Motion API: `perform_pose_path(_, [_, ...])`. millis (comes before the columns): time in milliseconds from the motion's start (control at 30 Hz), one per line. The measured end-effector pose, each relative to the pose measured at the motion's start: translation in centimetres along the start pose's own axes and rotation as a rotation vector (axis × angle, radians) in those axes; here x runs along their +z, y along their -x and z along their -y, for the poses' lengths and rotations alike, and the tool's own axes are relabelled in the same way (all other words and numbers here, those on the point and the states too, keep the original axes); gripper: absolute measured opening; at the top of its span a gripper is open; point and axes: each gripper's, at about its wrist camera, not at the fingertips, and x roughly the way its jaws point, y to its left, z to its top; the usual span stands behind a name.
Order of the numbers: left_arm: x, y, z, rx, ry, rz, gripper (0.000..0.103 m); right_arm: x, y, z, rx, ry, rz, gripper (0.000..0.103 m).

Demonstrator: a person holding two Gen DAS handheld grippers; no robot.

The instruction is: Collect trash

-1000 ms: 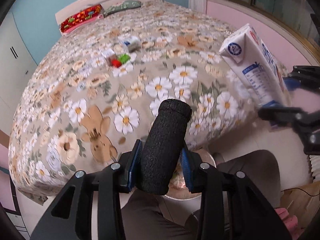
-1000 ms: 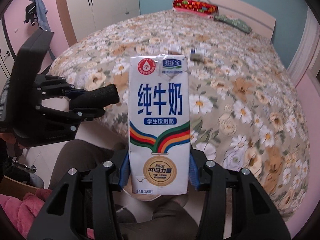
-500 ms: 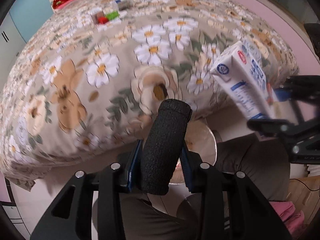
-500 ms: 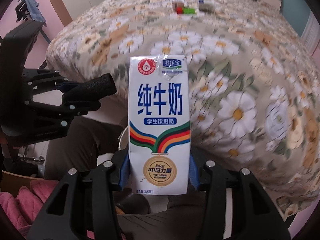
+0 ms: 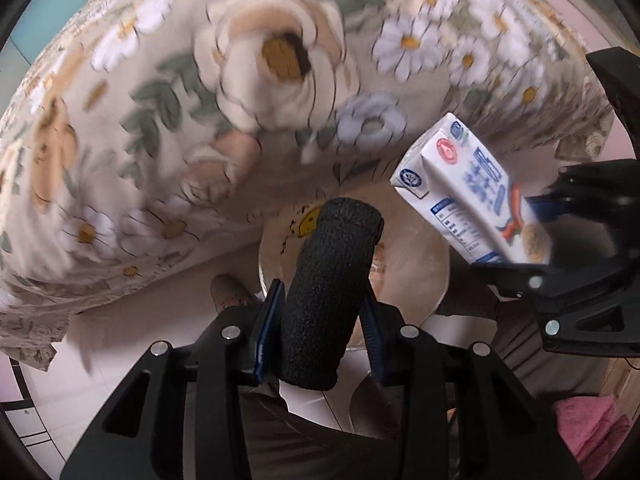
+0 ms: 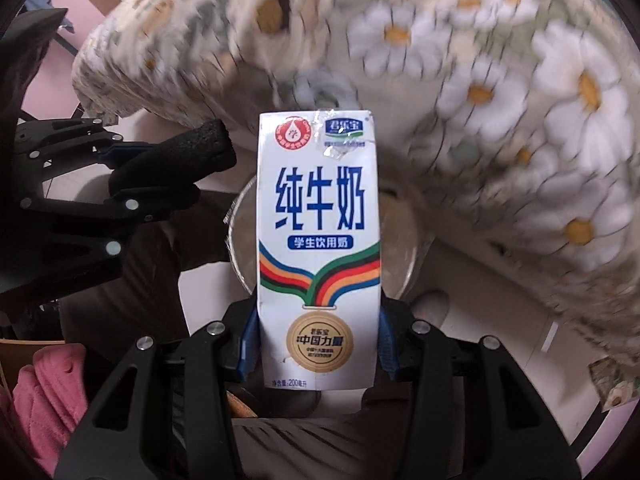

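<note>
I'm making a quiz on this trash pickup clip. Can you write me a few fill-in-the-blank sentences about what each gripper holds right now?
1. The right gripper is shut on a white ____ carton.
2. The left gripper grips a black foam ____.
3. Below both grippers on the floor is a round ____, next to the bed.
4. The bedspread is printed with ____.

Missing words: milk; cylinder; bin; flowers

The milk carton (image 6: 318, 248) is smooth, glossy printed card. The black roll (image 5: 326, 300) looks rough, matt foam (finely pitted). The bedspread (image 5: 200, 100) is soft flowered cloth
</note>
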Motion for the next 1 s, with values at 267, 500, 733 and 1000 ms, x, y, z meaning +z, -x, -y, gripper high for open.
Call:
perform_pose_path(267, [-0.7, -5.5, -1.0, -0.018, 0.046, -0.079, 0.040, -0.5, -4.9, 1.4, 0.022, -0.054, -0.073, 0.049])
perform_pose_path(500, [-0.8, -9.0, -0.9, -0.050, 0.081, -0.123, 0.039, -0.7, -8.2, 2.5, 0.043, -0.103, -0.121, 0.049])
perform_pose_path(733, [-1.2, -12.7, -0.5, -0.063, 0.121, -0.155, 0.040, -0.7, -12.4, 2.7, 0.057, -0.158, -0.171, 0.049])
perform_pose_path(1000, [-1.4, -15.5, -0.8, -0.064, 0.153, -0.163, 0.040, -0.6, -16.2, 2.9, 0.060, -0.198, -0.202, 0.049])
